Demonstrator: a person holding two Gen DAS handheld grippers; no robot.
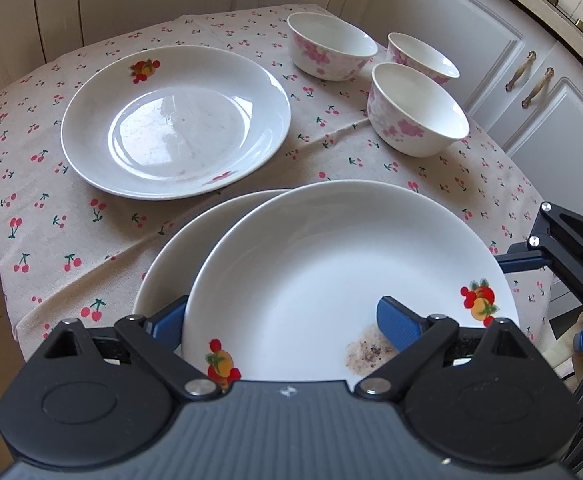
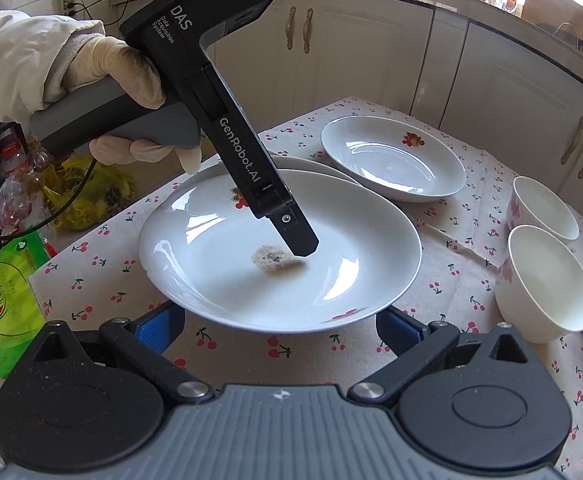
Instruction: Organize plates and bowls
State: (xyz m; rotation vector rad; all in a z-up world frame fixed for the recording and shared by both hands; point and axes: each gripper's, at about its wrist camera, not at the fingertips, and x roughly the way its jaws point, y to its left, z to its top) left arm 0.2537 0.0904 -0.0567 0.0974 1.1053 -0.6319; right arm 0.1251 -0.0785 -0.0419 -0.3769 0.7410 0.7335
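Observation:
My left gripper (image 1: 283, 320) is shut on the rim of a white plate (image 1: 343, 264) with fruit decals and a brown stain, held tilted over a second plate (image 1: 171, 256) lying on the cloth. In the right wrist view the held plate (image 2: 331, 248) has the left gripper's finger (image 2: 299, 240) inside it. A third plate (image 1: 175, 120) lies farther back; it also shows in the right wrist view (image 2: 391, 160). Three floral bowls (image 1: 415, 112) stand at the right. My right gripper (image 2: 279, 328) is open and empty, just in front of the held plate.
The table has a cherry-print cloth (image 1: 71, 232) and stands beside cream cabinets (image 1: 491, 40). In the right wrist view green and yellow packages (image 2: 7, 300) lie off the table's left side, and the bowls (image 2: 539, 280) stand right.

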